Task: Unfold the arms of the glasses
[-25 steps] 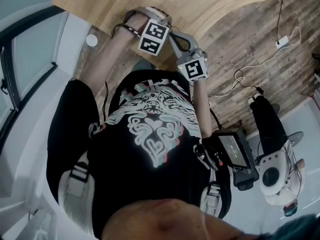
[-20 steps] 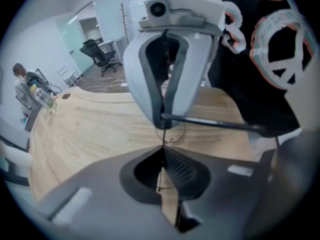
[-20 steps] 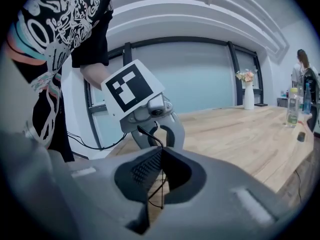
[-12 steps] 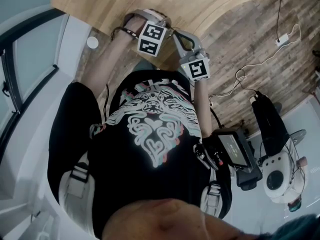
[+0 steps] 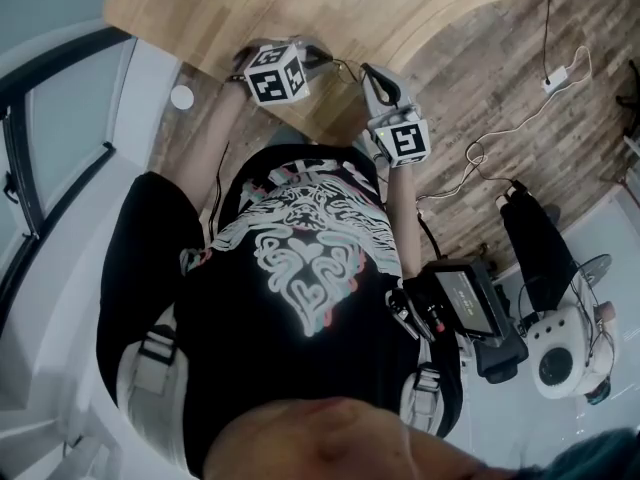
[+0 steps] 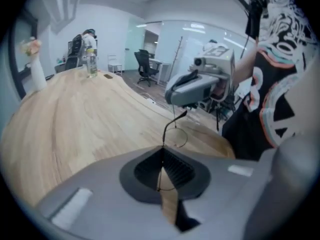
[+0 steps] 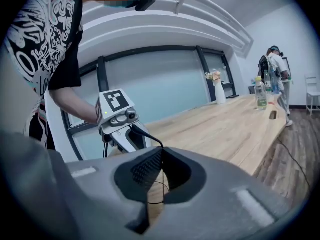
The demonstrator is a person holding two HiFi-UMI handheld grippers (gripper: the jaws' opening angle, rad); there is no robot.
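Observation:
Thin black wire-framed glasses (image 6: 175, 136) hang in the air over the near edge of the wooden table (image 6: 75, 119), held between both grippers. My left gripper (image 6: 162, 153) is shut on a thin wire of the frame; a round lens ring shows just past its jaws, and one arm runs up to the right gripper's grey body (image 6: 197, 86). My right gripper (image 7: 161, 160) is shut on another wire of the glasses (image 7: 156, 190), whose black arm reaches toward the left gripper's body (image 7: 120, 126). In the head view the left gripper (image 5: 318, 54) and right gripper (image 5: 368, 72) stand a little apart; the glasses are too thin to make out there.
On the far end of the table stand a water bottle (image 7: 258, 95), a white vase with flowers (image 7: 218, 88) and a small dark object (image 7: 272, 115). A person (image 7: 274, 64) stands beyond it. Cables and a white charger (image 5: 556, 76) lie on the wooden floor. Office chairs (image 6: 145, 66) stand further back.
The left gripper has swung up and to the left and its marker cube has turned. The two grippers, close together before, now stand further apart.

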